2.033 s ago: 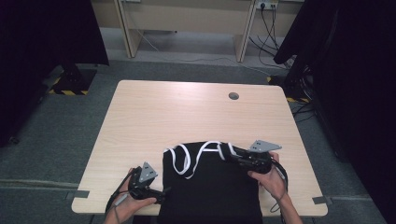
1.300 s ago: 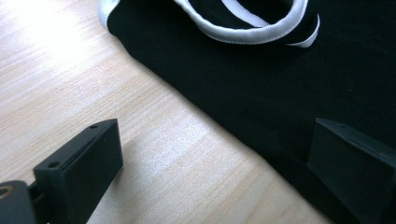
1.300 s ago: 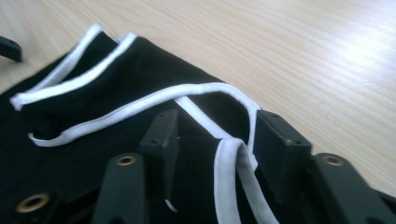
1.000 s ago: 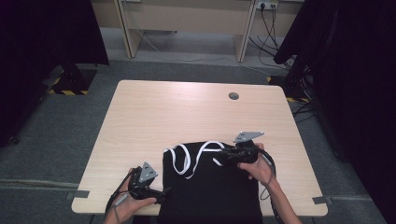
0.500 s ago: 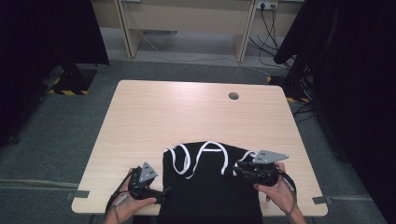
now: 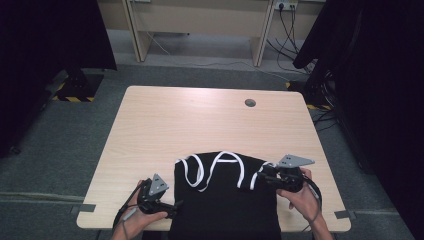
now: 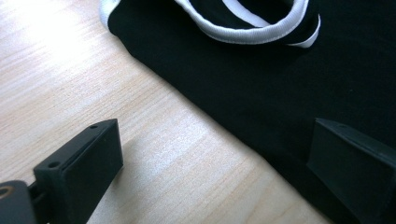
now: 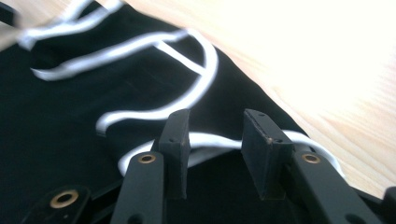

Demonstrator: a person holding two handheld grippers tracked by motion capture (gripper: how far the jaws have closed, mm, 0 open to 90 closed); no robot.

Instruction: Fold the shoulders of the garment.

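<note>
A black garment (image 6: 225, 210) with white trim (image 6: 239, 170) lies at the near edge of the wooden table (image 6: 200, 120), and its lower part hangs over the edge. My right gripper (image 6: 264, 173) rests at the garment's right corner. In the right gripper view its jaws have just been opening around a strip of white trim (image 8: 210, 140), which lies between them without either pad pressing on it. My left gripper (image 6: 174, 206) sits at the garment's left edge. Its jaws stand wide apart, one over bare wood and one over the black cloth (image 7: 280, 93).
A round cable hole (image 6: 250, 103) sits at the far right of the table. Beyond the table stand a pale desk frame (image 6: 200, 25) and dark curtains on both sides. Cables trail on the floor at the back right (image 6: 295, 30).
My right gripper has moved right and toward the near edge, drawing the trim out to the garment's right corner, and its jaws have parted. The left gripper has stayed put.
</note>
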